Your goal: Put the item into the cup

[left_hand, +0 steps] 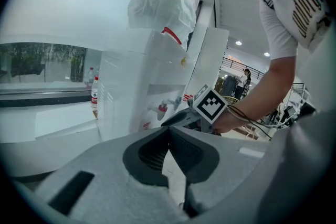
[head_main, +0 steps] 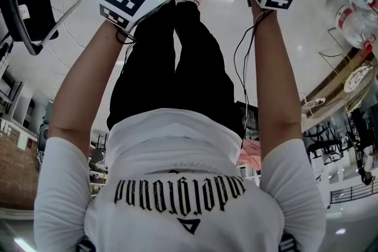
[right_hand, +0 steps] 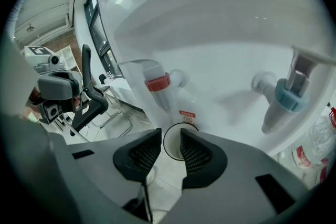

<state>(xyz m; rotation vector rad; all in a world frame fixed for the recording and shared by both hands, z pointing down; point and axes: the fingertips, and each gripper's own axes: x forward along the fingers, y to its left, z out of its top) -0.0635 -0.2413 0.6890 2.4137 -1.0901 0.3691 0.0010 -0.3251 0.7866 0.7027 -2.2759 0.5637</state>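
- Right gripper (right_hand: 170, 134): jaws a little apart, nothing clamped between them.
- White round cup with a dark rim (right_hand: 172, 147) shows through the gap, just past the jaw tips.
- Cup sits below the red-collared tap (right_hand: 157, 83) of a white water dispenser (right_hand: 226, 55); the blue-collared tap (right_hand: 287, 98) is well to the right.
- Left gripper (left_hand: 169, 128): jaws together at the tips, empty.
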